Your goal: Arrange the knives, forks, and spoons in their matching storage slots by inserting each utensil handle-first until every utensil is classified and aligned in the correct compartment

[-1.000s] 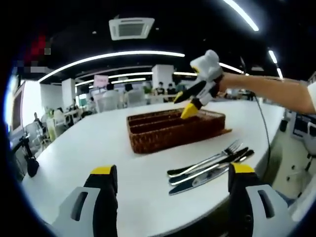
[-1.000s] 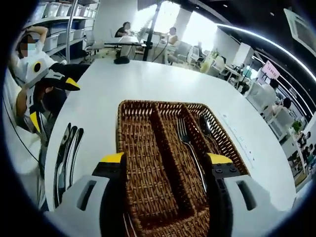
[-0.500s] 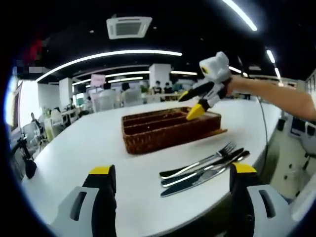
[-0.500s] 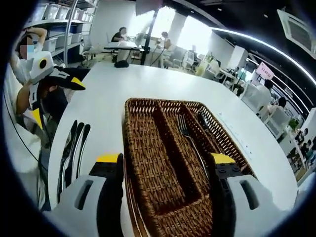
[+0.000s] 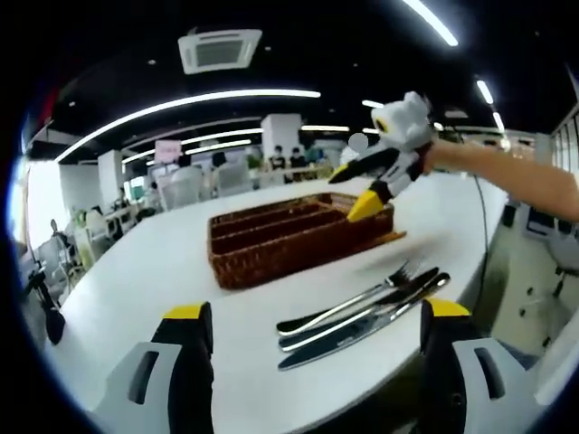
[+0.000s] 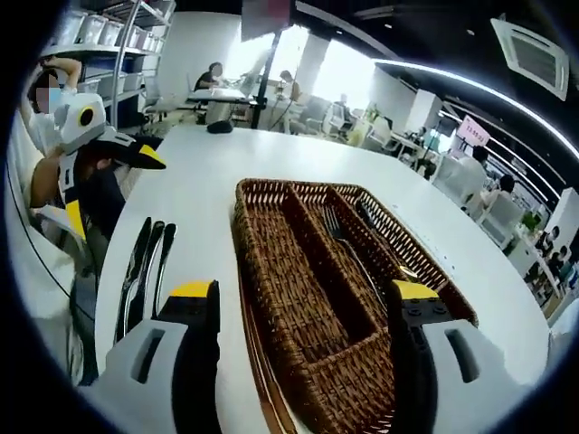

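in the left gripper view the left gripper point(image 5: 312, 316) hangs low over the white table point(image 5: 136, 271), its yellow-tipped jaws spread wide with nothing between them. the loose utensils point(image 5: 357, 307), a fork and dark-handled pieces lying side by side and touching, sit on the table just beyond the jaws, nearer the right jaw. farther off stands the wicker tray point(image 5: 289, 235); the right gripper point(image 5: 366, 194) hovers at its far right end, held by a bare forearm.

in the right gripper view the right gripper point(image 6: 303, 294) has its jaws released and apart, empty, with the wicker tray point(image 6: 271, 271) running between them. a fork point(image 6: 339, 235) lies in a middle slot, a dark utensil in the slot to its right. the loose utensils point(image 6: 145, 271) lie left of the tray, outside the left jaw; the left gripper point(image 6: 109, 149) is far left.
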### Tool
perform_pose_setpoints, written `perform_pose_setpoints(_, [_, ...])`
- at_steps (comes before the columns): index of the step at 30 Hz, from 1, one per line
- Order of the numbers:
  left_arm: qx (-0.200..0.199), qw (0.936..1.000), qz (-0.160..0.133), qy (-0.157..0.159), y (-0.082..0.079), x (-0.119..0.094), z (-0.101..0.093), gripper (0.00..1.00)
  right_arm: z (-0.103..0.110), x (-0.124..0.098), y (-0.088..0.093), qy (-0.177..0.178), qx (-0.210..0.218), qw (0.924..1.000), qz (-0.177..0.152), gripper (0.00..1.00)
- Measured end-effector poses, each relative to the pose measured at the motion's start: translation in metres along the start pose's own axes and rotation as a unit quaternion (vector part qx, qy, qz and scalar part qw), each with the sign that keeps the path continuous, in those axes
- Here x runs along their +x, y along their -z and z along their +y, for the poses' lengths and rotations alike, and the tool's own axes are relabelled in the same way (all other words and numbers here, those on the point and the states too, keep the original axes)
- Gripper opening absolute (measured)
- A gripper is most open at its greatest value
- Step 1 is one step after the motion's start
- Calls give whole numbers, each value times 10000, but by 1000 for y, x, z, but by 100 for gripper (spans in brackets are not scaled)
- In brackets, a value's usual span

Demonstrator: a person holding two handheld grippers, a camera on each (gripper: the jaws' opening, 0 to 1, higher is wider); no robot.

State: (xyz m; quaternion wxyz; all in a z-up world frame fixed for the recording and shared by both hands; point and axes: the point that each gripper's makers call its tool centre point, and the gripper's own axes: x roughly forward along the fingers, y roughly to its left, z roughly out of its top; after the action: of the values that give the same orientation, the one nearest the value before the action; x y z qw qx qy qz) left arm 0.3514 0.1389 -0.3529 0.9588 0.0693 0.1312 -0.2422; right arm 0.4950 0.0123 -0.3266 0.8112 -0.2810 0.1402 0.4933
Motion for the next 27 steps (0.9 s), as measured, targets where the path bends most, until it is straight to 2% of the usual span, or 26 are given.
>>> perform_pose_setpoints(9, [-30,9999,-68,81,1,6,-5,95,2,-12,-7,31,61,9995,-301,79])
perform_pose_setpoints(12, [-345,9989,-229,216,3,12,-3,95,5,-17,-9,41,118,9989,-442,79])
perform_pose_setpoints(14, [-372,9989,-210,176,5,13,-1,96,7,-19,-8,46,111,9989,-447,79])
perform_pose_setpoints(16, [-236,9997,-18,104,10,13,-3,96,9,-23,-5,74,60,9990,-426,79])
perform_pose_setpoints(20, [-300,9993,-50,207,7,13,-8,97,10,-30,-3,129,134,9987,-482,79])
perform_pose_setpoints(26, [-224,9994,-15,249,8,15,-11,96,24,-41,-4,159,218,9975,-649,79])
perform_pose_setpoints(27, [-217,9994,3,271,8,15,-12,96,32,-47,-3,177,234,9973,-677,79])
